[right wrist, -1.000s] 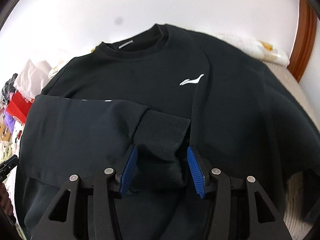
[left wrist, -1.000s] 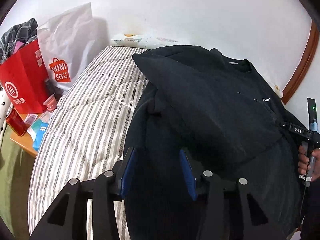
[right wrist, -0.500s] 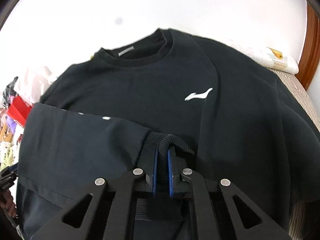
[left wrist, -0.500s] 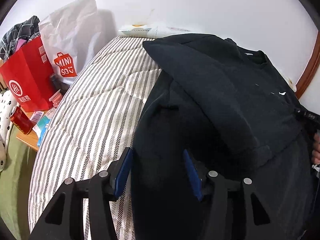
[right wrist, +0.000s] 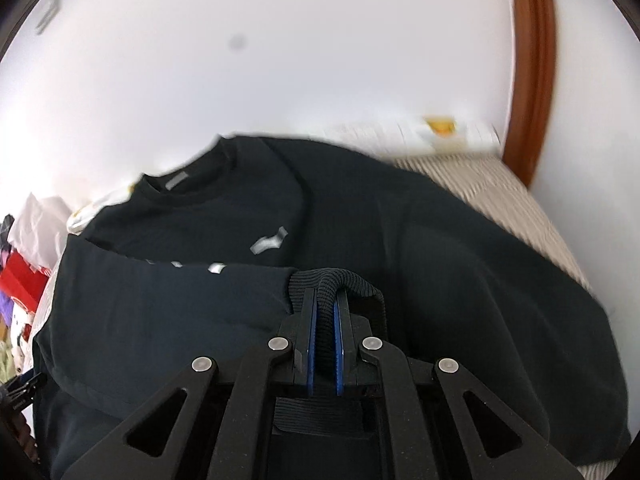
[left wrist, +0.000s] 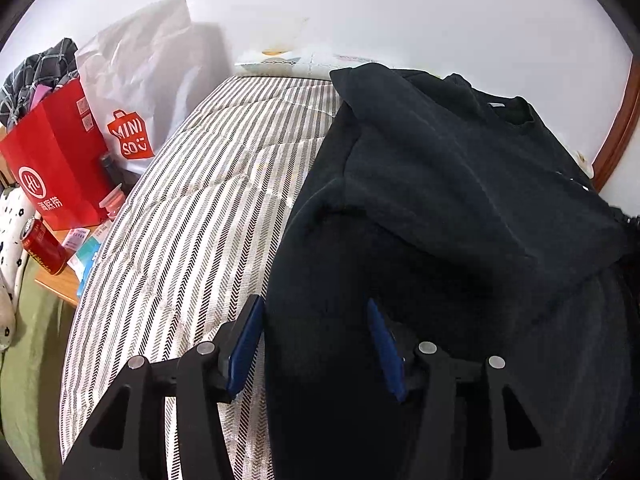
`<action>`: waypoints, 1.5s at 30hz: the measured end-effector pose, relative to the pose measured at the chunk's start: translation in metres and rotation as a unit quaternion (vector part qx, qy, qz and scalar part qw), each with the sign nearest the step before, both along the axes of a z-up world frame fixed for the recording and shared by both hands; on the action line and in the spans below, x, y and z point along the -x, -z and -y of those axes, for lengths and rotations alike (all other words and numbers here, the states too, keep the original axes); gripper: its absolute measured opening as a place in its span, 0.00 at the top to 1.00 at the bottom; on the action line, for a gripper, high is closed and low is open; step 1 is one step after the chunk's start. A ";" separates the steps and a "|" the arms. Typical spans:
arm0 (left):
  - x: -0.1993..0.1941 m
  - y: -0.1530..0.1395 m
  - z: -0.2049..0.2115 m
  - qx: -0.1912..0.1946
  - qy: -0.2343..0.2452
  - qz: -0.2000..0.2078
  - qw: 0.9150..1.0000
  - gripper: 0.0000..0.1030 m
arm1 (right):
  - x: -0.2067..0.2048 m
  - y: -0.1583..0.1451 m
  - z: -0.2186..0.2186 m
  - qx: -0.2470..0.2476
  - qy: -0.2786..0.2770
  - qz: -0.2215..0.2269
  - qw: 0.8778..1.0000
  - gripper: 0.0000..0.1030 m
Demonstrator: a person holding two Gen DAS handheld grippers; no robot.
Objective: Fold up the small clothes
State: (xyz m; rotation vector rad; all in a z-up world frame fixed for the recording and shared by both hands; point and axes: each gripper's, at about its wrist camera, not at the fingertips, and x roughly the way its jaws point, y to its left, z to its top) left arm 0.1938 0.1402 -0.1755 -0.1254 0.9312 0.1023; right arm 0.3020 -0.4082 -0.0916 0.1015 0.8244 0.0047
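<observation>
Both grippers sit over the black sweatshirt (left wrist: 460,184), spread on the striped bed (left wrist: 192,216). My right gripper (right wrist: 325,316) is pinched tight on the ribbed sleeve cuff (right wrist: 340,280); my left gripper (left wrist: 316,336) gapes wide at the left side edge, gripping nothing. Sleeve fold in hand, I judge. Next: lay the cuff flat across the chest, no bunching.

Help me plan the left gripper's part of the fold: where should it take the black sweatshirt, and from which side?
Probably the sweatshirt's side edge by the striped bedding, approached from that bedding side. The left gripper already hangs open astride that edge, and it lies flat. The right gripper holds the ribbed cuff.
</observation>
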 end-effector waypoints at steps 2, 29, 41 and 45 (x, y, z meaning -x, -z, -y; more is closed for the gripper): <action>0.000 0.000 -0.001 0.003 -0.001 -0.001 1.000 0.50 | -0.001 0.008 0.001 0.011 0.005 -0.015 1.000 0.92; -0.042 -0.001 -0.015 -0.013 0.077 0.017 0.997 0.64 | -0.143 0.019 -0.407 0.023 -0.341 -0.032 0.939 0.52; -0.049 -0.001 -0.045 0.054 0.041 0.050 0.996 0.93 | -0.187 0.039 -0.442 -0.033 -0.361 -0.019 0.932 0.91; -0.052 0.006 -0.045 0.063 0.035 0.040 0.997 0.93 | -0.194 0.066 -0.463 0.000 -0.349 -0.036 0.936 0.90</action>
